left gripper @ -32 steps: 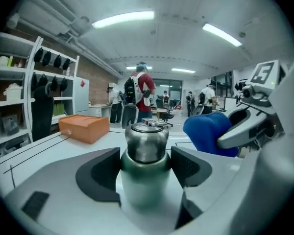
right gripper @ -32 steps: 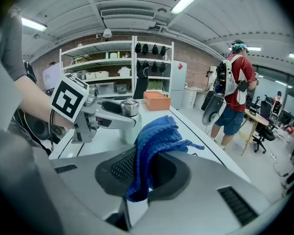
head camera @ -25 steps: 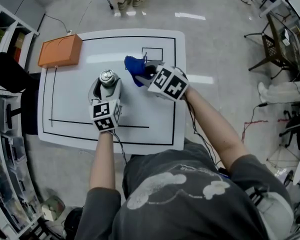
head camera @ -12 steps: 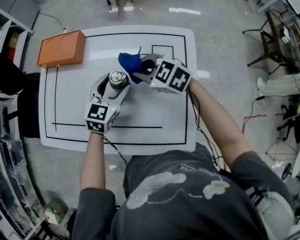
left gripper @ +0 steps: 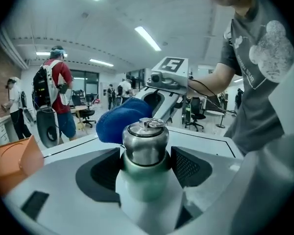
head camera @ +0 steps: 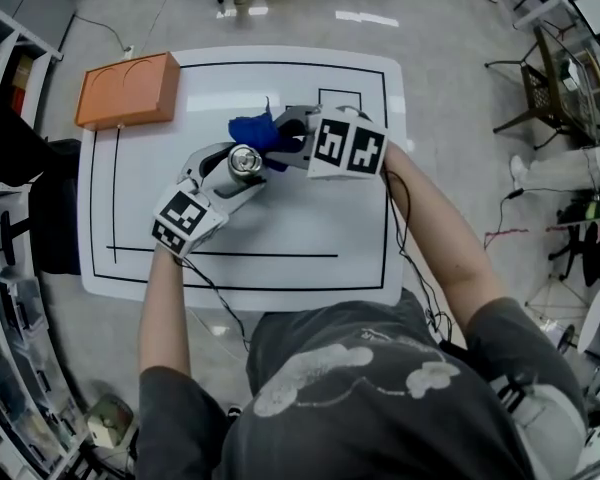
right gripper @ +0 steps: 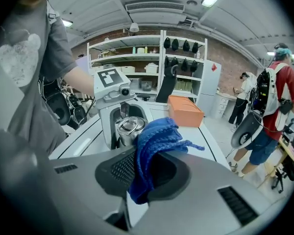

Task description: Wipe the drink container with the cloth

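A steel drink bottle (head camera: 244, 161) with a pale green body (left gripper: 146, 173) is held upright over the white table, my left gripper (head camera: 230, 168) shut on it around the body below the metal cap (left gripper: 145, 142). The blue cloth (head camera: 252, 131) is bunched between the jaws of my right gripper (head camera: 285, 140), which is shut on it. In the left gripper view the cloth (left gripper: 120, 122) touches the bottle's cap from behind. In the right gripper view the cloth (right gripper: 152, 148) hangs out of the jaws, and the bottle (right gripper: 129, 129) stands just beyond it in the left gripper (right gripper: 118, 112).
An orange box (head camera: 128, 90) sits at the table's far left corner. The white table (head camera: 300, 218) has black outline markings. Shelves stand at the left, a chair (head camera: 555, 73) at the right. People (left gripper: 56, 99) stand on the floor beyond the table.
My left gripper has swung the bottle to the right and farther from me. The right gripper with the cloth shifted slightly right, and the cloth now meets the bottle's top.
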